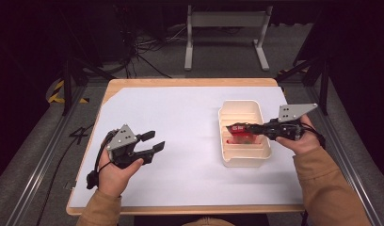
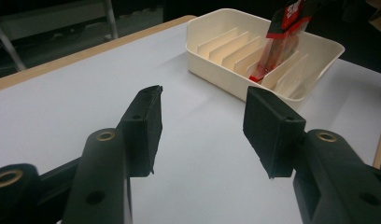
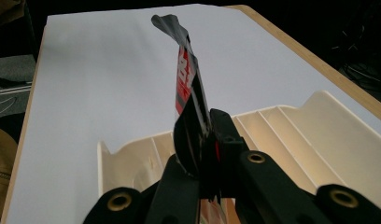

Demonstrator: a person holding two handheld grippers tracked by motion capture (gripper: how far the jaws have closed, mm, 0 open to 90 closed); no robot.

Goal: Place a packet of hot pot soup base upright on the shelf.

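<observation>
Right gripper (image 1: 235, 128) is held over the cream slotted tray (image 1: 256, 159), reaching in from the tray's right side. Its jaws are clamped flat on the top edge of a red-and-black packet (image 1: 241, 134); in the right gripper view the packet (image 3: 186, 77) sticks up past the jaw tips, its free end crumpled and bent to one side.

The packet hangs into the tray, lower end down between two of the dividers, roughly in the middle slots. In the left gripper view it (image 2: 277, 44) stands steeply, tilted a little, with the clear lower part resting against a divider of the tray (image 2: 216, 70). Whether the bottom touches the tray floor I cannot tell.

Left gripper (image 1: 155, 141) is well apart from the tray, low over the left part of the white sheet (image 1: 180, 113) that covers the desk (image 1: 190, 82). Its jaws stand moderately apart with nothing between them, pointing across toward the tray. The person's left hand (image 1: 116, 170) wraps the grip from below.

The tray lies on the right half of the sheet, long side running away from the person.
</observation>
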